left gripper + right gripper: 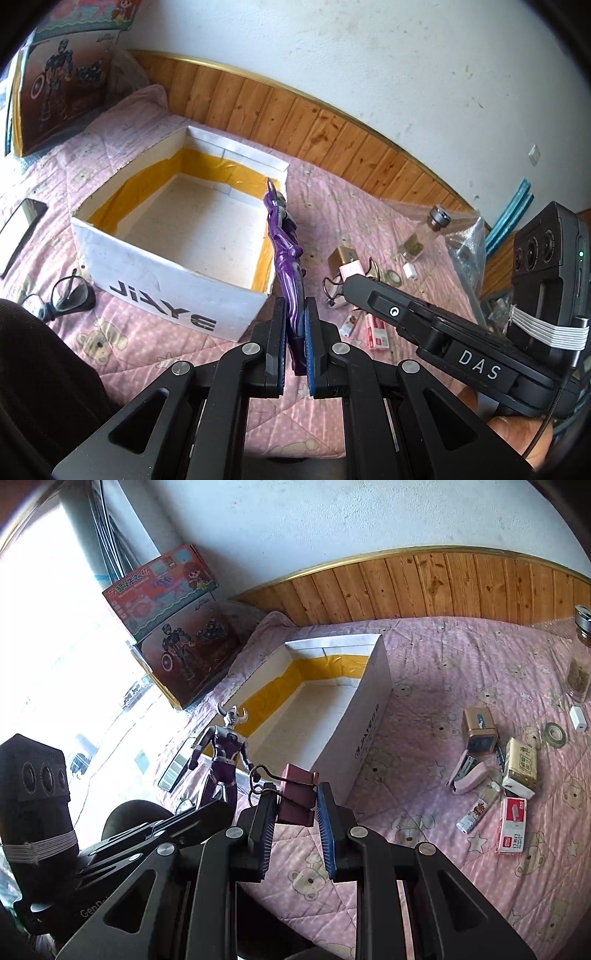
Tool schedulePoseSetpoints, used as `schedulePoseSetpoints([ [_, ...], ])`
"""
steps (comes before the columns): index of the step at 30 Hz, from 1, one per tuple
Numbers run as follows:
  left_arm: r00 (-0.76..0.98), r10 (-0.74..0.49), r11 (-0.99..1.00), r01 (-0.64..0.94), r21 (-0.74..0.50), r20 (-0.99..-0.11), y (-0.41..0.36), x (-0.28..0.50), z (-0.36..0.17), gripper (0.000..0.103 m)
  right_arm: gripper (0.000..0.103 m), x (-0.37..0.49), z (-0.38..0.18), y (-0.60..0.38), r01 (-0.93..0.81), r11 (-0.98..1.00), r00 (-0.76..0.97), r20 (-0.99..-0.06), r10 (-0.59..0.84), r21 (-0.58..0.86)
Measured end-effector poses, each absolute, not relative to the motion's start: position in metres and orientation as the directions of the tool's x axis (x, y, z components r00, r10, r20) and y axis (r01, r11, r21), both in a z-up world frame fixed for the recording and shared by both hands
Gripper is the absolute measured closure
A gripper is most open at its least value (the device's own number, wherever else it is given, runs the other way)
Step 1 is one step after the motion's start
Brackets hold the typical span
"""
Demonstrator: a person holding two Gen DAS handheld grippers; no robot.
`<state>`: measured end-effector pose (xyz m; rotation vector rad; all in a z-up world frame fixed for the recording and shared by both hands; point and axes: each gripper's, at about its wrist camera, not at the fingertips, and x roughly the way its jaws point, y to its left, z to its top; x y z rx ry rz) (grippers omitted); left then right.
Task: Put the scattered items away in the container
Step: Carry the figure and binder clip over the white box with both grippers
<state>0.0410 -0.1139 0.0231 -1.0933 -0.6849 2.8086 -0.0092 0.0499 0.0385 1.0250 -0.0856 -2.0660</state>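
My left gripper (295, 314) is shut on a purple and silver toy figure (286, 251), held by the legs near the right wall of the open white box (166, 291). The figure also shows in the right wrist view (221, 753). My right gripper (295, 794) is shut on a pink binder clip (297, 797), held above the bedspread near the box (373, 716). The box has yellow tape inside and holds nothing I can see. The right gripper (351, 286) shows in the left wrist view with the clip (345, 273) at its tip.
On the pink quilt right of the box lie a pink stapler (471, 771), a gold box (480, 727), a staple box (511, 825), a tape roll (555, 734), a tissue pack (521, 768) and a glass jar (580, 664). Glasses (59, 295) and a phone (22, 229) lie left. Toy boxes (173, 627) stand behind.
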Motion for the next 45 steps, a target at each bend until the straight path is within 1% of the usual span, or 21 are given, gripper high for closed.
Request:
schedulePoseSetpoints([
  [16, -0.728, 0.187, -0.899, 0.145, -0.414, -0.66, -0.139, 0.011, 0.023, 0.095, 0.08, -0.034, 0.051, 0.014, 0.661, -0.654, -0.324, -0.646, -0.691, 0.368],
  [30, -0.724, 0.187, -0.892, 0.159, -0.424, -0.664, -0.159, -0.009, 0.027, 0.095, 0.08, -0.055, 0.061, -0.003, 0.659, -0.658, -0.32, -0.656, -0.684, 0.364],
  [45, -0.705, 0.188, -0.879, 0.19, -0.438, -0.684, -0.188, -0.03, 0.027, 0.095, 0.08, -0.075, 0.059, -0.034, 0.669, -0.652, -0.294, -0.678, -0.674, 0.358],
])
